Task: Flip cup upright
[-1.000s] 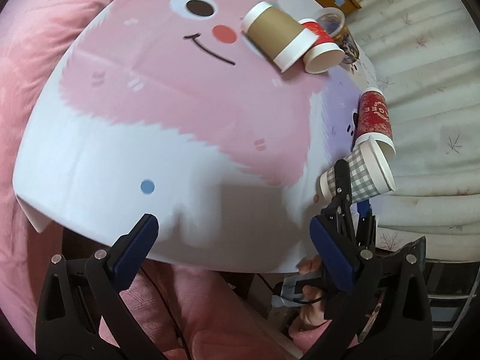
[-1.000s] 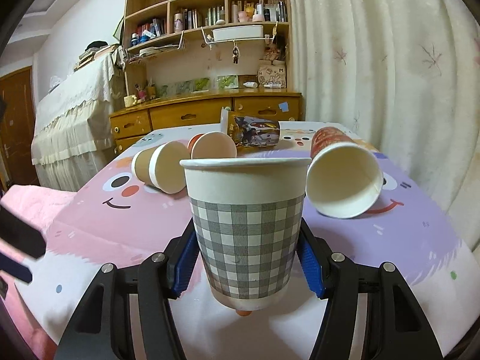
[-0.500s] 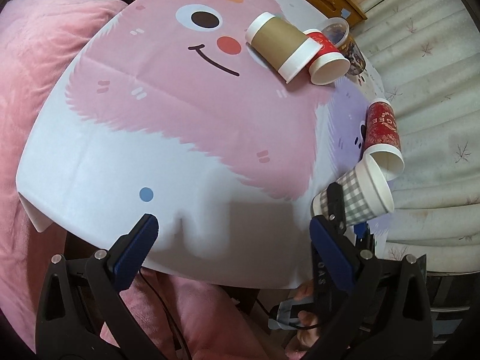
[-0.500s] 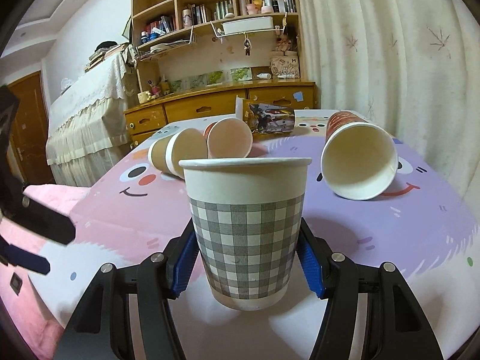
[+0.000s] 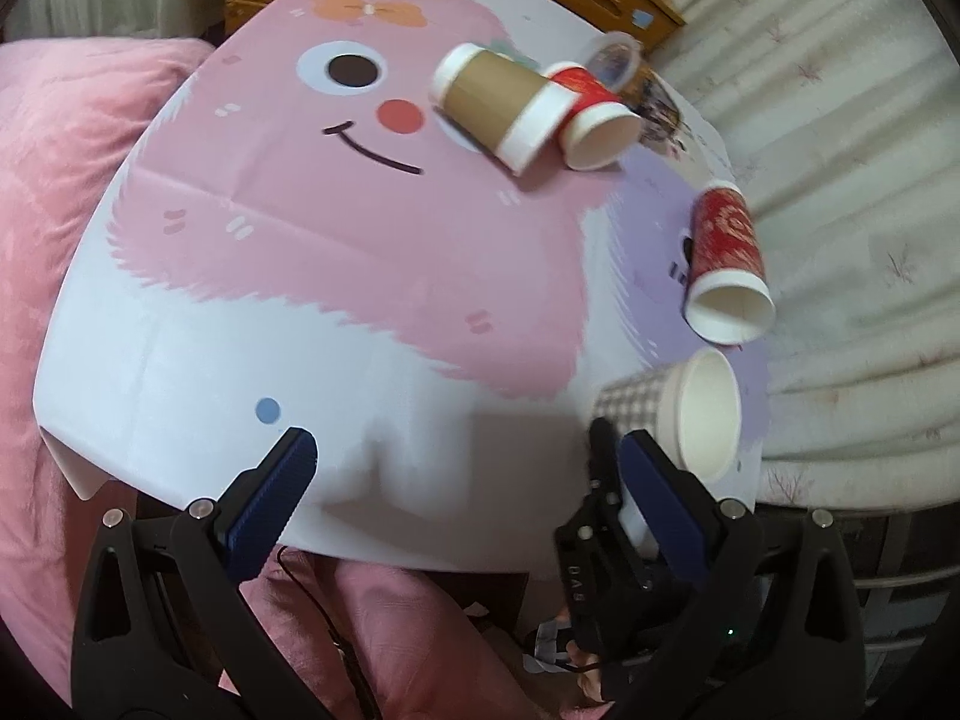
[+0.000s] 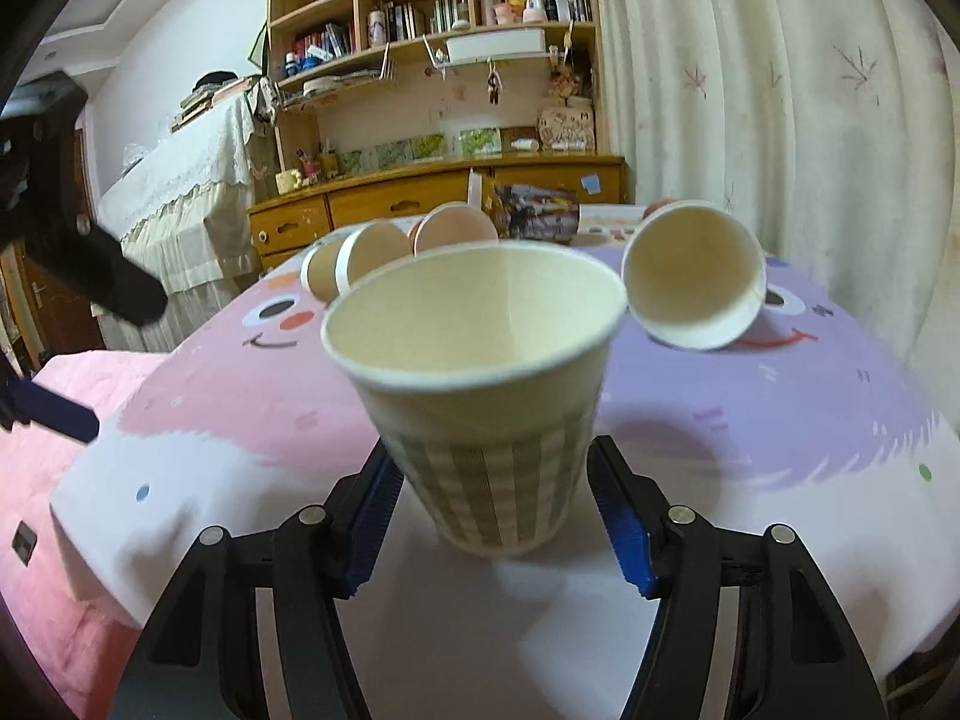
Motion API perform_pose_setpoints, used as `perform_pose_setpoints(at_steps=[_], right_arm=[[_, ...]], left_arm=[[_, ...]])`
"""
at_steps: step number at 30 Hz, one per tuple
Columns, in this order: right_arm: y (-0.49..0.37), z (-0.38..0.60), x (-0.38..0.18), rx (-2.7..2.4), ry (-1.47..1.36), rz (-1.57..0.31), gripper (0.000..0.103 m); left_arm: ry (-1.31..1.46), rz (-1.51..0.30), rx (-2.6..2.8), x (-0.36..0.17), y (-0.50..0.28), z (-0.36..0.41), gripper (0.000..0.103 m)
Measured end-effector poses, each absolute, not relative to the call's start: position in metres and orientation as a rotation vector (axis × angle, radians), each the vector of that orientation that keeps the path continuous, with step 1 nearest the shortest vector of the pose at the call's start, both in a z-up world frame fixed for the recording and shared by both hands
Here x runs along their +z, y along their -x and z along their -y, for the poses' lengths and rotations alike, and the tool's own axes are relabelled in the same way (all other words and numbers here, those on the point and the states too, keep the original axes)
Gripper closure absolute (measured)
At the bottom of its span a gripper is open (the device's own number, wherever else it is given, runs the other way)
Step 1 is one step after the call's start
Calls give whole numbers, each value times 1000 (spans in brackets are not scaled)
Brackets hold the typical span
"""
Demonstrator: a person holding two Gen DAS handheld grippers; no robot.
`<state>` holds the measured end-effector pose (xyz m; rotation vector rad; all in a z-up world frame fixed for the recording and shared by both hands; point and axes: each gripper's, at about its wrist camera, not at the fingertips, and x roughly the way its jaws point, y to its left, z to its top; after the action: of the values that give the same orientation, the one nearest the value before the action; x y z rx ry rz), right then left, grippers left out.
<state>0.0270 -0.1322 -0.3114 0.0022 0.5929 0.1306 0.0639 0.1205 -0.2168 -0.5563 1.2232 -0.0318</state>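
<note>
Right gripper (image 6: 493, 495) spread just wide of the checked cup (image 6: 480, 384), standing mouth-up at six o'clock on the table (image 6: 780, 420). Light, thin paper, easily crushed: best pinched low on the wall. Left gripper (image 5: 462, 492) open, empty; farther off at one o'clock, a red cup (image 5: 728, 261) lying down.

checked cup (image 6: 480, 396) blurred, base (image 6: 510, 540) contact unclear

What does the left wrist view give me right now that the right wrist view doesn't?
Only the left wrist view shows the brown cup's full length, the red cups' printed sides and the open left tongs holding nothing.

Only the right wrist view shows the right tongs open, pads apart from the plaid cup, plus the bookshelf.

Both show the plaid cup mouth-up beside the red cup lying on its side.
</note>
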Motion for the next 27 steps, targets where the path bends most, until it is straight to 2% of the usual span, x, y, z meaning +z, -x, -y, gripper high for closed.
perform_pose_setpoints(at_steps=[4,7,8,9,10,17,20,27], right_arm=[[-15,141,-306,153,-1,-679,35],[7,152,-276,175,0,-770,34],[13,154,-266,179,-3,-795,28],[18,159,-253,189,-24,-841,17],[21,163,-243,201,-51,-882,13],[33,207,-197,129,-332,-1323,11],[38,214,-176,73,-319,-1379,6],[38,200,-116,101,-225,-1340,4]], left_arm=[[530,-1283,-102,-201,-56,-107,3],[444,-1335,-152,-177,-48,-94,3],[408,-1344,-177,-167,-45,-88,3],[384,-1342,-189,-159,-42,-85,3],[353,-1336,-196,-151,-39,-81,3],[311,-1326,-89,-115,-19,-67,3],[233,-1319,-74,-102,-11,-58,3],[72,-1188,-13,-60,9,-35,3]])
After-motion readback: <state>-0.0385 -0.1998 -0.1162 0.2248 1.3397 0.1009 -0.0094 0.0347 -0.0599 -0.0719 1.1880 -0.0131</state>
